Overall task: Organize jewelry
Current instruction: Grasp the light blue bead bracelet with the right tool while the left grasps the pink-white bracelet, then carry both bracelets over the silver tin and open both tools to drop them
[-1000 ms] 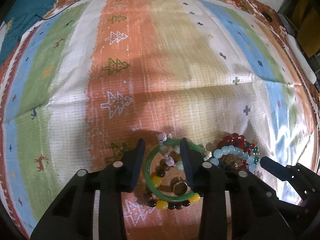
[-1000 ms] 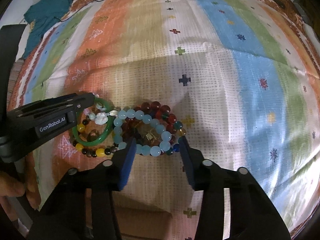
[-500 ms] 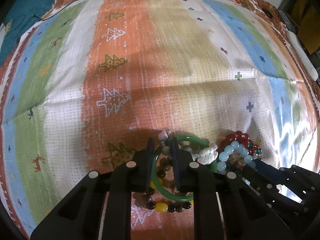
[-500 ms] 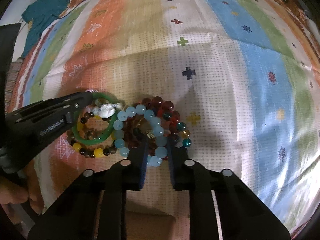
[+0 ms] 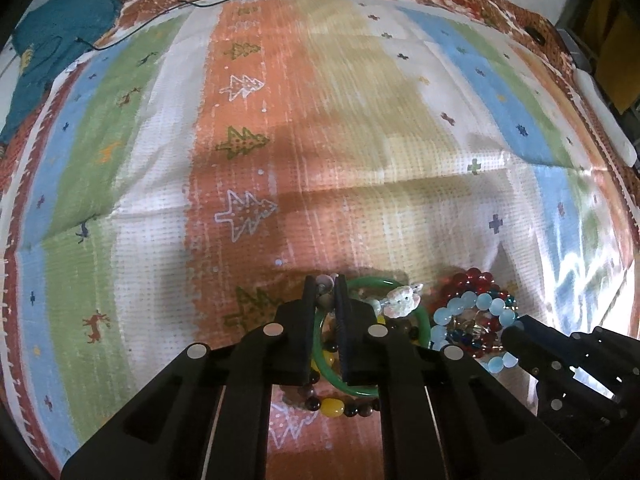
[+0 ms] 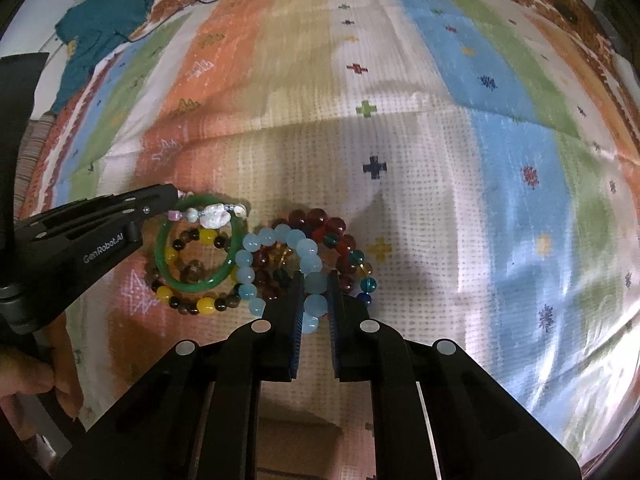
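Closure is the news on both sides. On the left, the left gripper [image 5: 326, 292] has just been closing. Its fingers, which stood either side of the green bangle [image 5: 425, 322] a second ago, are now together on the small pale beads of the charm strand [image 5: 402, 300], right where that strand crosses the bangle's far rim. Whether the bangle itself is also pinched I cannot tell; part of its arc shows in the slit between the fingers. Under the bangle, the brown-and-yellow bead bracelet [image 5: 332, 406] lies untouched on the striped bedspread [image 5: 320, 120].

Just right of this cluster sits the second heap, touching the first. Here the right gripper [image 6: 314, 292] has also just been closing, and its blue pads now clamp the near side of the pale blue bead bracelet [image 6: 308, 248], with a bead squeezed between them. The red bead bracelet [image 6: 320, 218] and the small teal and amber beads are tangled beneath it.

Nothing has been lifted: every piece lies on the bedspread where it did before. With both grips made, the sorting looks barely begun. The likely next step is to draw the two pieces apart, and snagged neighbours could well come along.
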Demonstrator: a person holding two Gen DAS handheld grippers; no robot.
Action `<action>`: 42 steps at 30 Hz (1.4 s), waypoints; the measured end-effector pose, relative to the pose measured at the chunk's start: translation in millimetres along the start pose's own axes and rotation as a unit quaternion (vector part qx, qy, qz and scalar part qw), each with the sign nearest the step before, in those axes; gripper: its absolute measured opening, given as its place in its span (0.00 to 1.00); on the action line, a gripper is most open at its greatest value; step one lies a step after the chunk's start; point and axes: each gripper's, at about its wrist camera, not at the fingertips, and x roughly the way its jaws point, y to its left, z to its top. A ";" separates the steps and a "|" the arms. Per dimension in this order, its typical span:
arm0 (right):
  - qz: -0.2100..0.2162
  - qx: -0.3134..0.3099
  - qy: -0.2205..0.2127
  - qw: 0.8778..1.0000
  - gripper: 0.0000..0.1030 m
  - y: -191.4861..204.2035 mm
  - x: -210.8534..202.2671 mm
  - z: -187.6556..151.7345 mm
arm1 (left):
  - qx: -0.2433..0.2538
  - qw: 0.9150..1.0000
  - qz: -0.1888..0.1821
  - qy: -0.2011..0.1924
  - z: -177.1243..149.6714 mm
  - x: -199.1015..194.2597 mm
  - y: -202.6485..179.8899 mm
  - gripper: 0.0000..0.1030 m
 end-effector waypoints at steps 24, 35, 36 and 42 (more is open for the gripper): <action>-0.032 -0.050 -0.079 0.995 0.12 8.5 -62.6 -15.5 | 0.007 0.997 0.007 -0.081 -16.3 -92.1 -18.6 0.08; -0.022 -0.066 -0.122 0.990 0.12 11.6 -95.2 -31.8 | 0.011 0.994 -0.004 -0.113 -49.3 -134.2 -27.8 0.09; -0.022 -0.069 -0.125 0.990 0.12 12.5 -97.7 -33.6 | 0.011 0.993 -0.006 -0.116 -51.2 -137.6 -28.6 0.09; -0.014 -0.088 -0.156 0.984 0.12 17.1 -122.1 -48.9 | 0.016 0.990 -0.022 -0.138 -67.9 -163.9 -37.1 0.09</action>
